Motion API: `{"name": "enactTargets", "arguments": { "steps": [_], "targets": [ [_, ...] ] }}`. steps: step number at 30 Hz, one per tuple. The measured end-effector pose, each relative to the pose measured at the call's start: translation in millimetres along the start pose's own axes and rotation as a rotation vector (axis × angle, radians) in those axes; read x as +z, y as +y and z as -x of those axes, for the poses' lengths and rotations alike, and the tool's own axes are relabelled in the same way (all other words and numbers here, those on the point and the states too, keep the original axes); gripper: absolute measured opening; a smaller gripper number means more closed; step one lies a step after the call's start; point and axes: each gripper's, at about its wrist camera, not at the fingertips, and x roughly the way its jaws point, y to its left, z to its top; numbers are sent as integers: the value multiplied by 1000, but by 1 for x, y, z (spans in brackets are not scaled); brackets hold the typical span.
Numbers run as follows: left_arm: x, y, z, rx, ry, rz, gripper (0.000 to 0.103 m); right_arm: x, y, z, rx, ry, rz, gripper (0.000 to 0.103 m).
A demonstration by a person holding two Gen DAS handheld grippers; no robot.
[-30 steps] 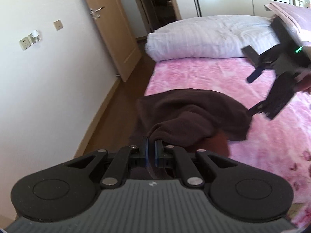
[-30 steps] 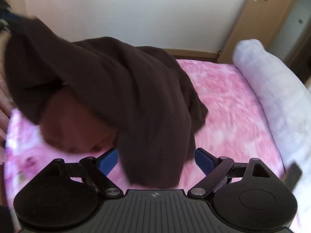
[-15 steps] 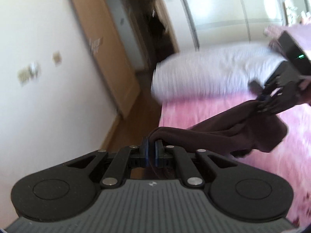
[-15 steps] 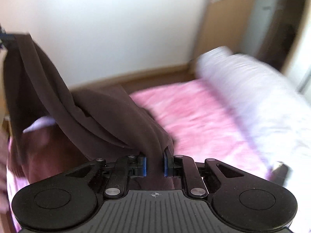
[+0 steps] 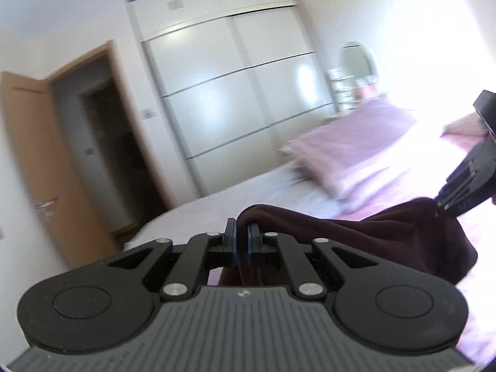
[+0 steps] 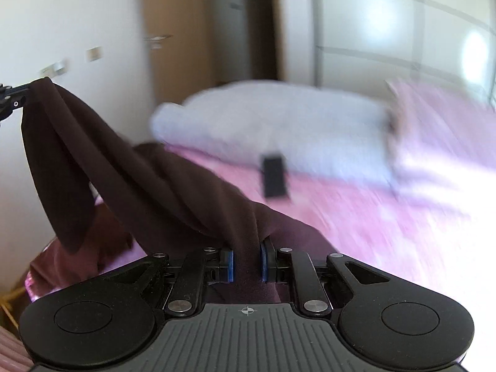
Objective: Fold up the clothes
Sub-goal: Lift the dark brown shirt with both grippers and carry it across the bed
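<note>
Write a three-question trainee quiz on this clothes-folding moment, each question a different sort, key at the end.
1. True or false: only one hand-held gripper grips the dark brown garment.
2. Which colour is the bedspread? A green, B pink, C grey.
3. Fill in: the small black object lies on the ____.

Key: 1 false, the left hand-held gripper and the right hand-held gripper both clamp it; 2 B; 3 bedspread, near the white pillow.

A bedroom with white walls (image 5: 62, 15). A white sliding-door wardrobe (image 5: 229, 93) fills the far wall; left of it a wooden door (image 5: 37, 170) stands open. The bed's pink sheet (image 6: 387, 217) carries a white pillow (image 6: 279, 124). Strong light glares from the right.
</note>
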Motion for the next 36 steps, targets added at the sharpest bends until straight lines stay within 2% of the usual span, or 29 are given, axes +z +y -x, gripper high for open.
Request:
{"name": "enactTargets", "arguments": {
  "steps": [4, 8, 10, 15, 18, 21, 23, 25, 26, 27, 28, 29, 32, 36],
  "targets": [
    [33, -63, -24, -135, -20, 6, 3, -56, -57, 83, -39, 55, -96, 14],
    [60, -103, -67, -254, -36, 4, 4, -72, -110, 143, -94, 57, -202, 14],
    [70, -117, -93, -305, -28, 9, 4, -67, -138, 162, -136, 41, -261, 14],
    [77, -141, -180, -422, 62, 54, 4, -56, -201, 166, -249, 22, -354, 15],
    [67, -150, -224, -470, 140, 75, 4, -45, -227, 129, -288, 70, -396, 15],
    [50, -154, -249, -501, 207, 79, 4, -54, -251, 100, -314, 146, -427, 15],
    [35, -158, -262, -508, 243, 61, 4, -54, -258, 84, -368, 175, -429, 22],
    [22, -160, -276, -509, 280, 39, 4, -57, -259, 90, -423, 148, -410, 22],
    [16, -162, -283, -505, 301, 35, 4, -57, -263, 91, -448, 144, -411, 25],
    [10, -163, -291, -500, 322, 32, 4, -57, -267, 92, -473, 139, -412, 33],
    [5, -165, -299, -498, 339, 38, 4, -60, -268, 95, -467, 140, -410, 64],
    [2, -166, -306, -497, 354, 41, 4, -63, -269, 97, -461, 141, -409, 86],
    [0, -169, -318, -489, 382, 37, 4, -68, -266, 91, -400, 162, -387, 87],
    [11, -169, -332, -465, 405, 49, 4, -91, -248, 73, -301, 282, -242, 87]
  ]
}}
